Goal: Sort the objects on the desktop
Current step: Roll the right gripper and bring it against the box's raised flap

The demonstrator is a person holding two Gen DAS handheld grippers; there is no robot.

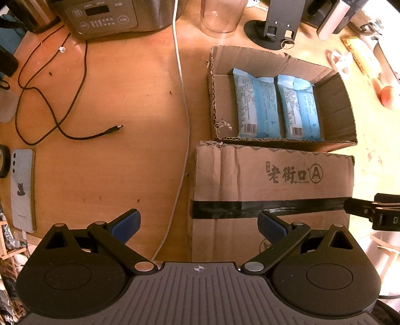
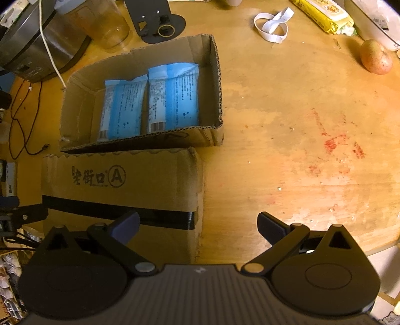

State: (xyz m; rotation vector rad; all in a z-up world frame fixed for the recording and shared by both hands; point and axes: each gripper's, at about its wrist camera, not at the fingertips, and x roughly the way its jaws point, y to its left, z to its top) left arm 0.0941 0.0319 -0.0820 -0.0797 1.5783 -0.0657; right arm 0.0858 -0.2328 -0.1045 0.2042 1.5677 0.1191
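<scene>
An open cardboard box (image 1: 335, 100) (image 2: 82, 100) holds two blue packets (image 1: 258, 105) (image 2: 172, 97) lying side by side. Its front flap (image 1: 275, 182) (image 2: 150, 180), printed with an A and crossed by black tape, lies folded out flat toward me. My left gripper (image 1: 198, 225) hovers open above the flap's left edge, with nothing between its fingers. My right gripper (image 2: 198, 225) is open too, over the flap's right edge and the bare wooden table (image 2: 300, 125). The right gripper's tip (image 1: 375, 212) shows at the right of the left wrist view.
A phone (image 1: 22, 190), a black cable (image 1: 75, 120) and a white cable (image 1: 182, 100) lie left of the box. A cooker (image 1: 105, 17), a clear jar (image 1: 220, 17) and a black stand (image 1: 275, 30) line the back. On the right lie an apple (image 2: 376, 57), a white band (image 2: 272, 23) and a yellow pack (image 2: 322, 12).
</scene>
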